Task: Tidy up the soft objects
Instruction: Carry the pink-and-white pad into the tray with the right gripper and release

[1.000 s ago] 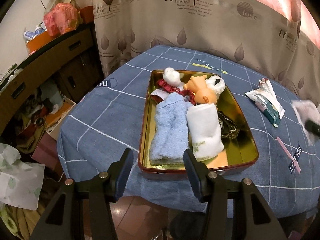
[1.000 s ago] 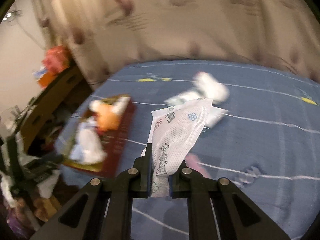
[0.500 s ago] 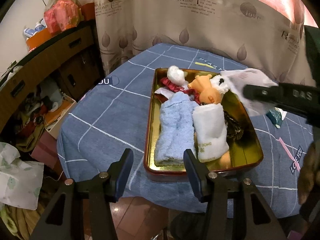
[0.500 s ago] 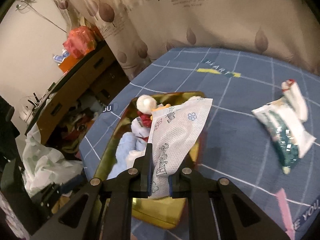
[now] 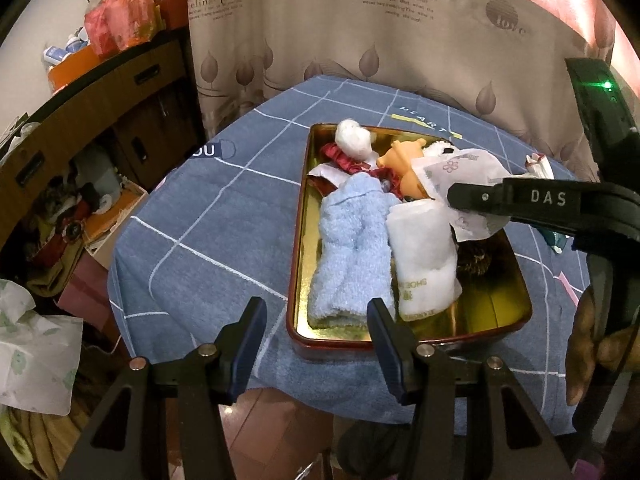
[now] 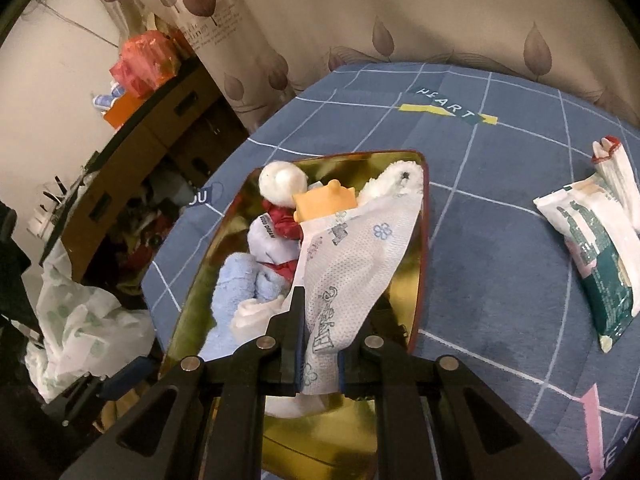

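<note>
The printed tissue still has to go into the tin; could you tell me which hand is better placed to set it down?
Right. The right gripper is already shut on the printed tissue over the tin; the left gripper is open, empty, outside its rim.

The left hand-held gripper hangs with its jaws apart and empty over the near rim of the gold tray, which stands on the blue checked surface. In the tray lie a light blue towel and a rolled white towel, touching side by side. The right hand-held gripper reaches in from the right with a printed white tissue over the tray; its jaws seem closed on it.
</note>
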{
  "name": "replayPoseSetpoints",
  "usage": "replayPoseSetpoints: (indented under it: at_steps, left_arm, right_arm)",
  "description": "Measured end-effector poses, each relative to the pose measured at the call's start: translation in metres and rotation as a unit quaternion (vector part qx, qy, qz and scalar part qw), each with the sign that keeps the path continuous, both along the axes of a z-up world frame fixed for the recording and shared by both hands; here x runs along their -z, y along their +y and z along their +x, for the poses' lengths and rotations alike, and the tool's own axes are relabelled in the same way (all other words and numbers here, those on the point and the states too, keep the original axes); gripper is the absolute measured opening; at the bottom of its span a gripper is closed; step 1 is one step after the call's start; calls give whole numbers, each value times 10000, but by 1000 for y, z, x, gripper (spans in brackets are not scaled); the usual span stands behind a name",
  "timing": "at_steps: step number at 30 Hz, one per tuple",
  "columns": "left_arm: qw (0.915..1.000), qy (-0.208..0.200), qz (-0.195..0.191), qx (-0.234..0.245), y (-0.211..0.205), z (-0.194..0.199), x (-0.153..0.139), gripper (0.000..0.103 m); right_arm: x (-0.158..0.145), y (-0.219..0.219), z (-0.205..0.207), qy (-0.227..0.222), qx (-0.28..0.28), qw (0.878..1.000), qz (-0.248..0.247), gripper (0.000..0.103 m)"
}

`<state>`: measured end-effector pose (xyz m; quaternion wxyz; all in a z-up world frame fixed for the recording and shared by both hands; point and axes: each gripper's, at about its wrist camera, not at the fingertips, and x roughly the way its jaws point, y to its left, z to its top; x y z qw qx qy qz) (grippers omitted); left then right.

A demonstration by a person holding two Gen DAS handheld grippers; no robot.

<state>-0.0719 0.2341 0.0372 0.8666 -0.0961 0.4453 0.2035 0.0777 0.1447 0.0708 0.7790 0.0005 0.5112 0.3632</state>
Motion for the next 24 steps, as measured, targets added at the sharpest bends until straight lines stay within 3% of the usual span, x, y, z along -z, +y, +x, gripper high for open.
replayPoseSetpoints:
  at_steps: [7,9,11,18,20,24]
  left_arm:
    - [10000,9,-1,14,0,0,0,53]
    - [10000,-6,-6,-5,0,0,1,53]
    - [10000,1,-31,-11,0,0,1,53]
    - [10000,25,-15,1,0,1,2,53]
    - [10000,38,-14,6,0,1,3,53]
    - [10000,40,-86,5,1,0,3,53]
  right_arm:
    - [2,1,-5,-99,-98,9996,-256,20]
    - [-1,-3,-7,-155,-73,9994,-295,44]
    - [-5,-8,-9,-227,-38,9994,-267,55]
    - [-18,-37,-10,-177,194,9996,78,58]
    - [-22,-51,-12,-102,253,9989,369,58]
    - [-31,-67,-12,-541,473,9962,492,57]
